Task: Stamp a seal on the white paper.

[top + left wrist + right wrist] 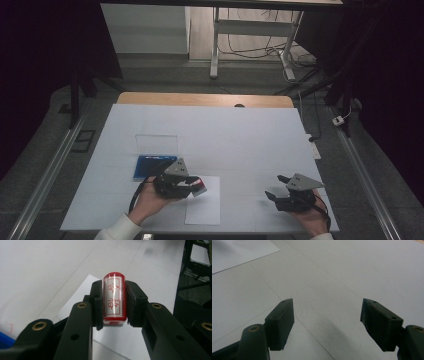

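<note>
Jaws of the left gripper (192,186) are clamped on a red stamp (114,298), held between them above the paper (204,206). Right gripper (327,322) jaws are spread wide, nothing between. Stamp's been picked up; pressing looks left. Red characters get shown in the left gripper view; the blue pad (150,165) behind is caught from above.
</note>
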Tool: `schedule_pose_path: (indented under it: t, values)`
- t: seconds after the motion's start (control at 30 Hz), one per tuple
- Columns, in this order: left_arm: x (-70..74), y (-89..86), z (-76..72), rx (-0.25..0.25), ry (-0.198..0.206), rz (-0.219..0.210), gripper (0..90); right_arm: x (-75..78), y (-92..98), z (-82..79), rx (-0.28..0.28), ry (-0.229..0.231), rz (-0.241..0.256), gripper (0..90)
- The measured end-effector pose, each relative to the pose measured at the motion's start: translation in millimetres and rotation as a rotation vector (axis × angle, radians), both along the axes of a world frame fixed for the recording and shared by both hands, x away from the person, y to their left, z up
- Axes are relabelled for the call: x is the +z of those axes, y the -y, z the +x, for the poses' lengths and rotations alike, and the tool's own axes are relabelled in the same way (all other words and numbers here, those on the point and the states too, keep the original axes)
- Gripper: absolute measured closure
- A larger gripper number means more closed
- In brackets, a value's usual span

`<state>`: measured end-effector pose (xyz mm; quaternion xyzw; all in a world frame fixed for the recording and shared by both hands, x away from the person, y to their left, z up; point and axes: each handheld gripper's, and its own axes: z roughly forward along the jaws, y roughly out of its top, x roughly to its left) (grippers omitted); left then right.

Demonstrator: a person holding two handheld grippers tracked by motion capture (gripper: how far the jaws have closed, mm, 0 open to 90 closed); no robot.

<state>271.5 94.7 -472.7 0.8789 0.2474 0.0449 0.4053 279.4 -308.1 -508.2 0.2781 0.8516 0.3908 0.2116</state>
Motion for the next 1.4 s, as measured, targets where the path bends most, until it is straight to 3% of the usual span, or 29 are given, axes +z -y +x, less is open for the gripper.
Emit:
schedule_pose_path:
  t: [0.53,1.4]
  values:
    - [-19.7,16.4,3.2,-0.013,-0.021,0.063,69.8,-1.5,0.0,0.4,0.002,-0.005,-0.005,26.6]
    - [-29.4,26.9,6.0,-0.020,-0.006,0.135,69.8,-2.6,-0.1,0.7,0.000,-0.007,-0.011,26.5]
